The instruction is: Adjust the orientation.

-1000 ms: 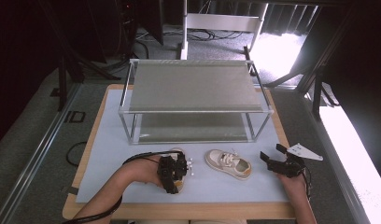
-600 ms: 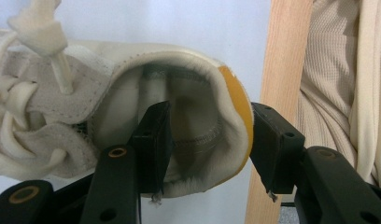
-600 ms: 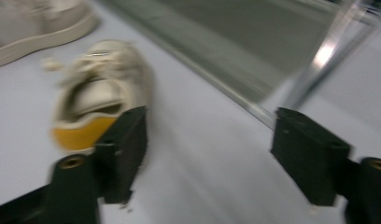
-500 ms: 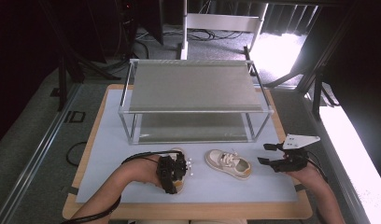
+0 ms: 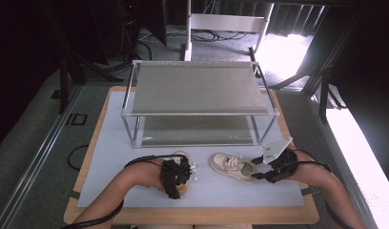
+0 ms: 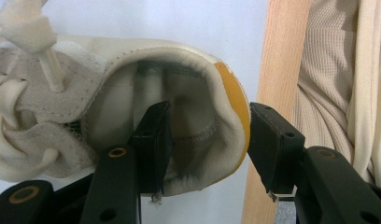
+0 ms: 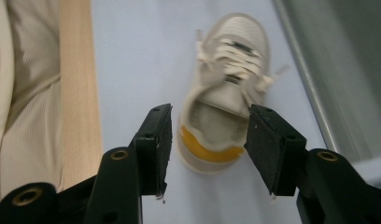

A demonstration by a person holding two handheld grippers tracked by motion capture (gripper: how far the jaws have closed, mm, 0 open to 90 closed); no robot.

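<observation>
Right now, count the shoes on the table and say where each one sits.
2. One sneaker lies near the table's front edge, its heel wall between the left gripper's jaws. The other sneaker lies beside it, with the right gripper at its heel.

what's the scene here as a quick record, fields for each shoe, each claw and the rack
left shoe: on the mat, heel wall between the jaws
left claw: one jaw inside the heel opening, one outside
right shoe: lying on the mat, ungripped
right claw: above the heel, jaws just been closing, nothing between them
rack: two shelves, both bare
</observation>
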